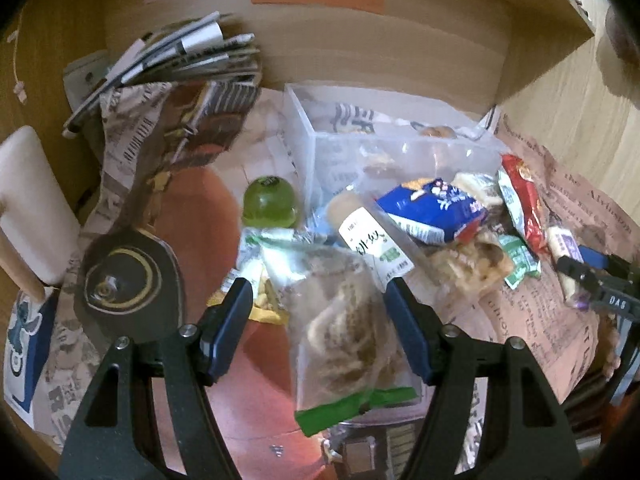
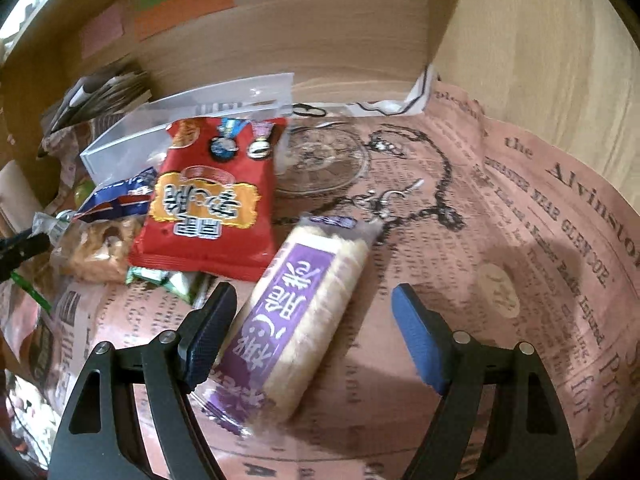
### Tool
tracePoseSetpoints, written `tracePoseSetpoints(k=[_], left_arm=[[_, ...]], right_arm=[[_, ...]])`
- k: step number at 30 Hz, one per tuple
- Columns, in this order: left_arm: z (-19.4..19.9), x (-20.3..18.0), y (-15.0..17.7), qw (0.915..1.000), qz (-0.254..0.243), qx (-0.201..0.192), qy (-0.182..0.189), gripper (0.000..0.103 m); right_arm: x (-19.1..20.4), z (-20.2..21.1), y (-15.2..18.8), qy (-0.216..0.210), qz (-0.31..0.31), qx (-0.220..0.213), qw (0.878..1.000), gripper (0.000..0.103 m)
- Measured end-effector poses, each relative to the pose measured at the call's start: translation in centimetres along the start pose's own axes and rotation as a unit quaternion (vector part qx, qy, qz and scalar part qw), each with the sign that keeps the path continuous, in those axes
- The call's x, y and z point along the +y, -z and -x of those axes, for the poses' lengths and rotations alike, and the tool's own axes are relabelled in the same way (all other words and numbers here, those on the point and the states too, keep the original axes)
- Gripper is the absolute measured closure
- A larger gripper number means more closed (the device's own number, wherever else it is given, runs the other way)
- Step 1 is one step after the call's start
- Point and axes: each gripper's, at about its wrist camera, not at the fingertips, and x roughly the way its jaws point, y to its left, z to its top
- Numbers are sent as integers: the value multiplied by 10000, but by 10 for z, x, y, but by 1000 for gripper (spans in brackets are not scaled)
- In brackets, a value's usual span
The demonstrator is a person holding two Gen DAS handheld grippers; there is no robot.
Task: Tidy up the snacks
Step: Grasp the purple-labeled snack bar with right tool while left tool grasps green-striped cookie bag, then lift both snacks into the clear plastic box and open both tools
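In the left wrist view, my left gripper [image 1: 318, 296] is open around a clear bag of brown twisted snacks [image 1: 344, 324] tied with green tape. Behind it lie a blue packet [image 1: 434, 210], a white-labelled roll [image 1: 370, 236], a red packet [image 1: 522, 204] and a clear plastic box [image 1: 360, 140]. My right gripper [image 2: 312, 300] is open, its jaws on either side of a purple-labelled rice cracker pack [image 2: 298, 316] lying on the pink newspaper sheet [image 2: 520, 280]. The red packet [image 2: 212, 200] and the box [image 2: 132, 136] lie beyond. The right gripper shows at the right edge of the left wrist view [image 1: 588, 280].
A green jelly cup [image 1: 269, 202], a stack of folded newspapers [image 1: 180, 60] and a black round object [image 1: 128, 280] sit at the left. Wooden walls [image 2: 320, 32] close the back and right. A green wrapper [image 2: 168, 280] and a bag of brown snacks [image 2: 96, 248] lie left of the red packet.
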Motion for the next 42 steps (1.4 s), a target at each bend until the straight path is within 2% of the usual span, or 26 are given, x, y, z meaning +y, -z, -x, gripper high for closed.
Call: tracePoseSetpoints(k=[5, 8, 10, 12, 16, 21, 28, 34, 42], left_arm=[[-9, -7, 6, 9999, -121, 58, -72, 34], [-13, -7, 7, 9999, -79, 74, -106, 36], [-13, -7, 8, 10000, -43, 63, -35, 49], [-11, -7, 8, 10000, -43, 27, -69, 53], [-6, -5, 5, 10000, 2, -56, -62, 60], [5, -3, 0, 9995, 31, -248, -216, 61], [24, -3, -19, 9977, 66, -628, -226, 61], [38, -12, -44, 9946, -22, -1024, -171, 61], [43, -25, -80, 9907, -27, -1359, -65, 61]], right_arm=[[-1, 3, 0, -4, 77, -77, 9999, 46], [2, -3, -2, -27, 77, -97, 9999, 53], [3, -6, -3, -25, 73, -120, 9999, 57], [4, -6, -4, 10, 89, -164, 9998, 61], [1, -4, -7, 45, 91, -233, 9997, 61], [-5, 3, -12, 111, 22, -369, 9993, 62], [-7, 20, -31, 98, 17, -715, 9974, 62], [3, 37, -61, -115, 152, -1239, 9921, 62], [28, 42, -92, -543, 430, -1652, 9838, 62]])
